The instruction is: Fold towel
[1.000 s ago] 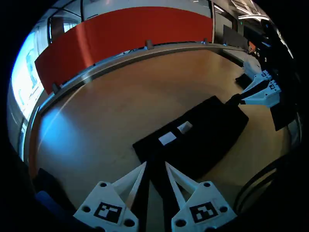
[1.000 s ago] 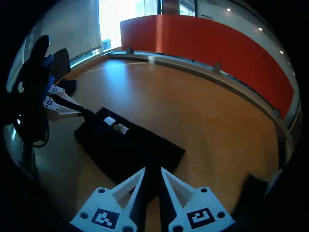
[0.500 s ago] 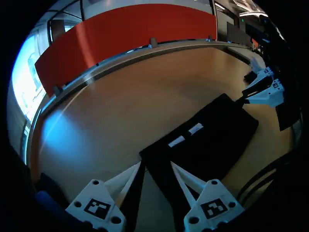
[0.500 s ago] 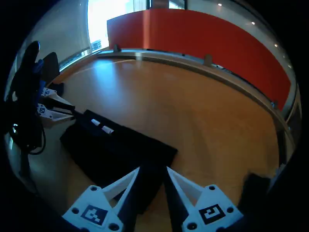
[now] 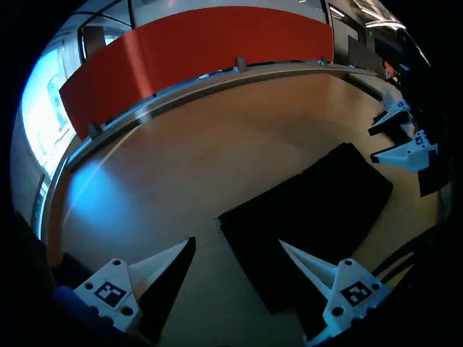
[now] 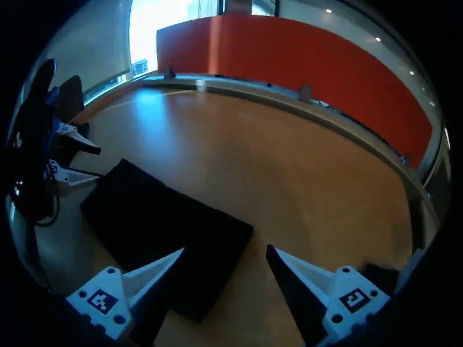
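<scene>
A black towel (image 5: 312,217) lies folded flat on the wooden table, also seen as a dark rectangle (image 6: 159,234) in the right gripper view. My left gripper (image 5: 234,260) stands wide open over the towel's near corner, nothing between its fingers. My right gripper (image 6: 226,260) is wide open over the towel's other end, holding nothing. In the left gripper view the right gripper (image 5: 399,136) hangs open past the towel's far edge. In the right gripper view the left gripper (image 6: 72,153) is open at the towel's far left end.
The wooden table (image 5: 202,156) stretches far ahead to a grey rail and a red partition (image 5: 197,46). A person's dark sleeve and a cable (image 6: 35,173) sit behind the far gripper. Bright windows (image 6: 168,17) lie beyond.
Both grippers opened and let go of the towel's corners. The towel dropped flat and its white labels are now hidden. Both grippers drew back a little.
</scene>
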Available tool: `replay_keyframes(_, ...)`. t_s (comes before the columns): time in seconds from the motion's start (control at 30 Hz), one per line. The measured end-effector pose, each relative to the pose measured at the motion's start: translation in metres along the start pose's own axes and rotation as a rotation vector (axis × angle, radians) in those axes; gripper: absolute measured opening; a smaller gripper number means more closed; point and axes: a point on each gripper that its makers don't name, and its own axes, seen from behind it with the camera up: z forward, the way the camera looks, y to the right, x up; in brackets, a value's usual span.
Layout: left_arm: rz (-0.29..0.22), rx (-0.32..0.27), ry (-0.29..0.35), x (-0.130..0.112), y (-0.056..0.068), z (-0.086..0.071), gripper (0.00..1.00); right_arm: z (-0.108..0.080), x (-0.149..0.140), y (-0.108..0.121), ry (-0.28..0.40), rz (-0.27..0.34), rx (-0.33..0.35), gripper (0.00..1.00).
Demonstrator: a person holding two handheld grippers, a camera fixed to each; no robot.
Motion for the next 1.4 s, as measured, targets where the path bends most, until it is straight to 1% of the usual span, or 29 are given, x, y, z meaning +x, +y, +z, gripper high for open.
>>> replay_keyframes(0.17,-0.011,0.0,0.001,-0.001,0.001,-0.004,0.95,-0.003,-0.002,-0.002,0.005,0.006,0.008,1.0)
replay_keyframes(0.27,-0.016,-0.004,0.002,-0.003,0.003,-0.008,0.95,-0.007,-0.005,-0.005,0.005,0.004,0.012,1.0)
replay_keyframes(0.47,-0.042,-0.001,0.005,-0.01,0.005,-0.021,0.95,-0.018,-0.014,-0.011,0.006,-0.002,0.018,1.0)
replay_keyframes(0.57,-0.065,0.002,0.003,-0.018,0.007,-0.029,0.95,-0.024,-0.02,-0.014,0.007,0.0,0.02,1.0)
replay_keyframes(0.77,-0.111,0.022,-0.023,-0.041,0.011,-0.045,0.95,-0.039,-0.032,-0.021,0.005,0.01,0.02,1.0)
replay_keyframes(0.87,-0.134,0.022,-0.028,-0.052,0.015,-0.051,0.95,-0.045,-0.038,-0.024,0.007,0.014,0.021,1.0)
replay_keyframes(0.97,-0.154,0.026,-0.033,-0.06,0.017,-0.055,0.95,-0.049,-0.043,-0.026,0.004,0.016,0.02,1.0)
replay_keyframes(1.17,-0.187,0.044,-0.026,-0.068,0.015,-0.066,0.95,-0.051,-0.049,-0.03,0.001,0.015,0.032,1.0)
replay_keyframes(1.4,-0.221,0.068,-0.025,-0.079,0.009,-0.082,0.95,-0.049,-0.053,-0.038,-0.007,-0.017,0.063,1.0)
